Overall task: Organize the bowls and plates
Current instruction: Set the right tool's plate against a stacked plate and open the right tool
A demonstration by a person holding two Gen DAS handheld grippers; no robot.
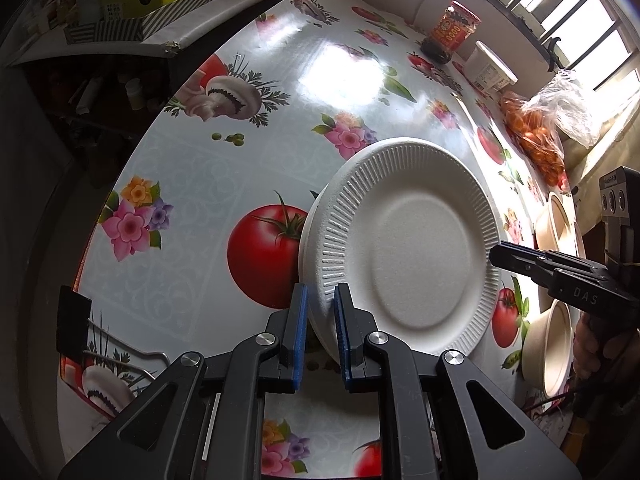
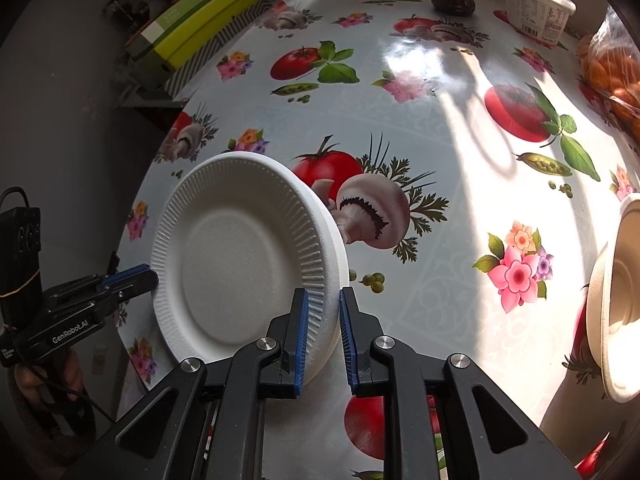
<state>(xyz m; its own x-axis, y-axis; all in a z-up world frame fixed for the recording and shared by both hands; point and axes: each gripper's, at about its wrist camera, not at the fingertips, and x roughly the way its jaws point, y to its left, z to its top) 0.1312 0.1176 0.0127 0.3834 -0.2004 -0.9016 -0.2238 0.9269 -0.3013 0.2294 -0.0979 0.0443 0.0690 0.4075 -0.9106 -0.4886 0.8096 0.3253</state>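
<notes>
A stack of white paper plates with ribbed rims rests on the flowered tablecloth, the top plate shifted a little off the one beneath. My left gripper is shut on the stack's near-left rim, blue pads on both sides of it. In the right wrist view the same plates lie at the left, and my right gripper is shut on the opposite rim. Each gripper shows in the other's view: the right gripper at the plate's right rim, the left gripper at its left rim. Beige paper bowls stand to the right.
A sauce jar, a white tub and a bag of oranges line the far right edge by the window. A yellow box sits on a shelf beyond the table's left edge. A wire rack lies near left.
</notes>
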